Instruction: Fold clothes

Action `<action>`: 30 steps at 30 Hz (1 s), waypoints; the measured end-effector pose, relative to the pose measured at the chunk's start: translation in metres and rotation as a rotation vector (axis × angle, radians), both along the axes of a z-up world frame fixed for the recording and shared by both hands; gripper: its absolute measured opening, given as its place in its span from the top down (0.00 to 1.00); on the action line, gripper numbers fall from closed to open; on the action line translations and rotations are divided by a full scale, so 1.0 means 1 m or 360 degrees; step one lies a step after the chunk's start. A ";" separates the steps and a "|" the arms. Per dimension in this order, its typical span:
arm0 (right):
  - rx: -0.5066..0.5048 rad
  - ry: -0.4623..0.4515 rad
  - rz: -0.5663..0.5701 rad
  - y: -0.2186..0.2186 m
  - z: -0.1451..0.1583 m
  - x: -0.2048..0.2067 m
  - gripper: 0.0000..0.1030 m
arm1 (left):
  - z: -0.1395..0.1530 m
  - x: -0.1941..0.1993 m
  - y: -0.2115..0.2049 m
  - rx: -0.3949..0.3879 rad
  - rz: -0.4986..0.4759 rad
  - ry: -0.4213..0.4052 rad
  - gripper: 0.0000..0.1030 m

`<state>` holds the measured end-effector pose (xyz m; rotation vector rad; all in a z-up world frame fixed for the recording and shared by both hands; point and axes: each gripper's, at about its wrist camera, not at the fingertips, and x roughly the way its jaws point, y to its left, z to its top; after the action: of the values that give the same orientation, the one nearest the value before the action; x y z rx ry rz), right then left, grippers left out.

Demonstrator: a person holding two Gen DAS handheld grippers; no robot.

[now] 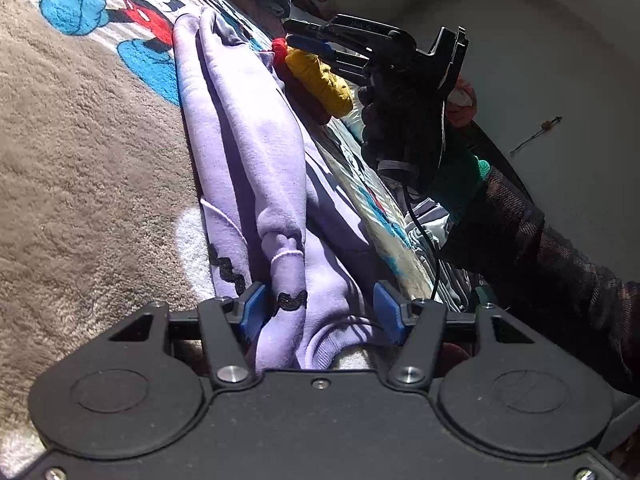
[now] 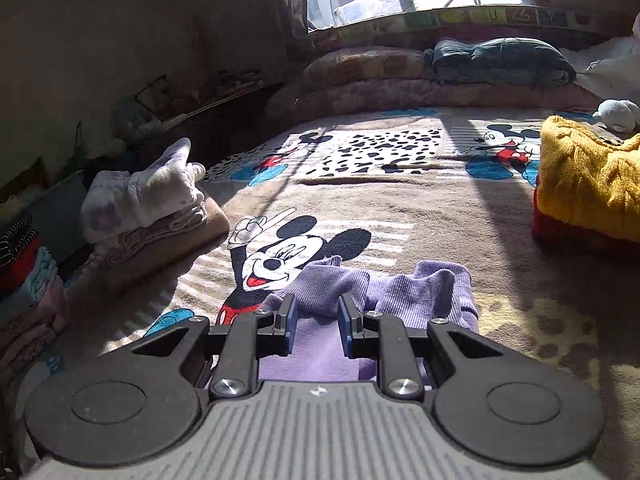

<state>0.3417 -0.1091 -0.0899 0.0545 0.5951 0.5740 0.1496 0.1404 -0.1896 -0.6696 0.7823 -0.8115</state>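
Note:
A lilac sweatshirt (image 1: 244, 140) lies lengthwise on a Mickey Mouse blanket (image 1: 80, 168), folded into a long narrow strip. My left gripper (image 1: 320, 308) is open at its near end, its blue pads on either side of bunched fabric with black trim. My right gripper (image 1: 289, 32), held by a gloved hand (image 1: 400, 120), hovers at the far end. In the right wrist view my right gripper (image 2: 318, 318) is open over the sweatshirt (image 2: 320, 352), and the two ribbed cuffs (image 2: 376, 288) lie just ahead of its pads.
A yellow knit on a red garment (image 2: 588, 184) sits right of the sweatshirt. Folded piles (image 2: 152, 208) stand at the left, with a colourful stack (image 2: 24, 264) at the bed's edge. Dark folded clothes (image 2: 500, 60) and a white plush toy (image 2: 618, 114) lie near the window.

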 end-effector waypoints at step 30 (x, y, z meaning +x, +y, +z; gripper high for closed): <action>-0.0310 -0.0175 0.0277 0.056 -0.036 -0.165 0.67 | 0.061 -0.070 0.018 0.0292 0.0120 -0.0473 0.34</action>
<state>0.1766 -0.0531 -0.1261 -0.2132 0.5492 0.6803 0.0793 0.1587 -0.1290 -0.4007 0.5497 -0.7397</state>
